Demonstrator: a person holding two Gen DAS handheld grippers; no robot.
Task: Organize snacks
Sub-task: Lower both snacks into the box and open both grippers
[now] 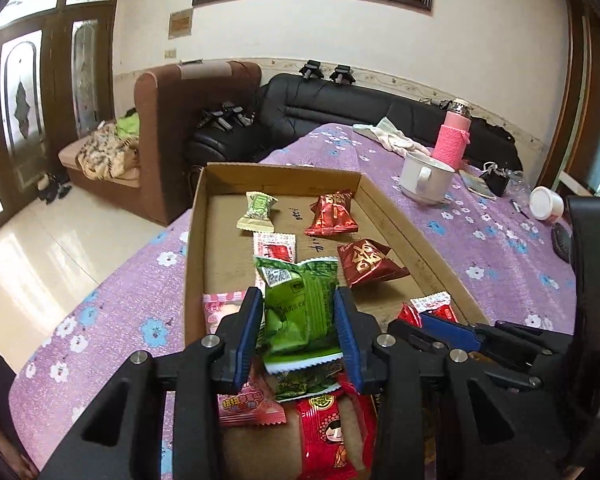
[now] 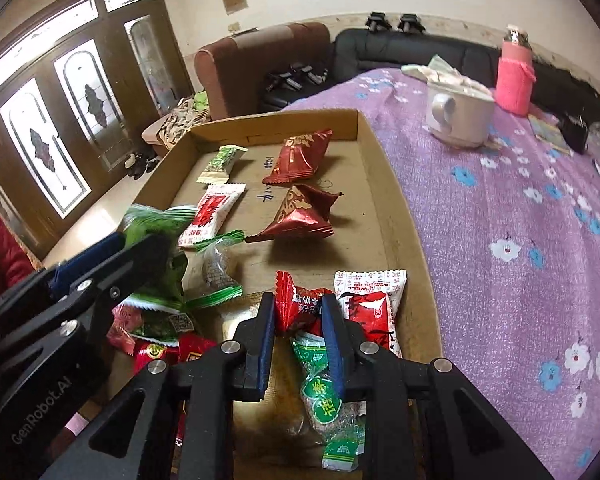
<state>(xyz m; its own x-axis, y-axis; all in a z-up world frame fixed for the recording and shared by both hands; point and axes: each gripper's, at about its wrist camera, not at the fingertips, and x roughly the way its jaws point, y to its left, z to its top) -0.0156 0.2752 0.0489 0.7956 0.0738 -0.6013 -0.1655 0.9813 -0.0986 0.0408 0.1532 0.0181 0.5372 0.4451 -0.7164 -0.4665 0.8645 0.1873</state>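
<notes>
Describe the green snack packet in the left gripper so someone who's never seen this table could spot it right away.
Start at the cardboard tray on the purple flowered tablecloth, then look to its near end. The green snack packet sits between the blue pads of the left gripper, raised above the pile. It is the largest bright green wrapper, with a white zigzag bottom edge.

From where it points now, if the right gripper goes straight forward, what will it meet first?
The right gripper already holds a red snack packet. Straight beyond it the way probably leads first to the dark red pyramid-shaped snack on the cardboard tray floor, though depth is hard to judge.
</notes>
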